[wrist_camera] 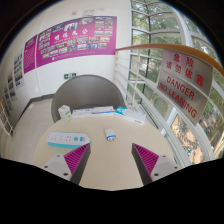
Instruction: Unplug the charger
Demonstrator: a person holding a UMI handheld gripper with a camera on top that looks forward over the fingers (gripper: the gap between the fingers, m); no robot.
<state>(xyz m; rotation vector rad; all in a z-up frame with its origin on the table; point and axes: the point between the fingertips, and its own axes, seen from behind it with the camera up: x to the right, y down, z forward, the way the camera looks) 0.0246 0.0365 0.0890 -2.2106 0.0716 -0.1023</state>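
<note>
A white power strip (68,134) with blue markings lies on the beige table (110,150), ahead of my left finger. A small white charger (110,132) with a blue end lies on the table just right of the strip, ahead of the gap between my fingers. I cannot tell whether it is plugged into the strip. My gripper (110,162) is open and empty. Its magenta pads (72,160) stand wide apart above the table's near part, short of both things.
A white box (64,112) and a blue-and-white flat item (130,113) sit further back on the table. A grey chair (85,92) stands behind the table. Red-and-white danger tape (185,75) crosses at the right before the windows. Posters (70,40) hang on the far wall.
</note>
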